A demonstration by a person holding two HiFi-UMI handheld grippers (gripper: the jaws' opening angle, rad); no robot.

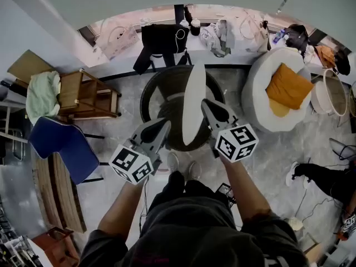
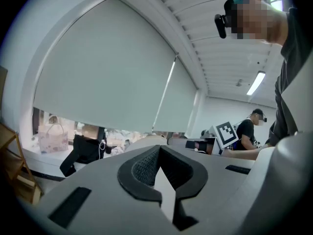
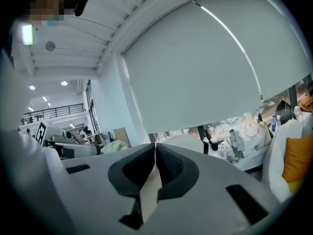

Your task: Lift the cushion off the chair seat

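Your forearms [image 1: 119, 207] sat nearest under the head camera, each running out to a hand-held gripper. The left hand-held gripper [image 1: 161, 128] and the right hand-held gripper [image 1: 207, 105] both had their jaws pressed together on a sliver of pale fabric. That fabric was the rim of the cushion [image 1: 193, 102], which you had pinched from opposite sides. It hung edge-on between them, over the dark round chair [image 1: 151, 96]. By the look of it, it was light and soft yet firm enough to keep its flat shape. That made the rim a fair place to hold, with two grips to stop it swinging, though a shallow bite might slip off the smooth cover. How deep each bite went was hard to tell, as each gripper view showed only a wedge of fabric before the window blind [image 2: 112, 67]. From above you couldn't tell whether its lower edge cleared the seat.
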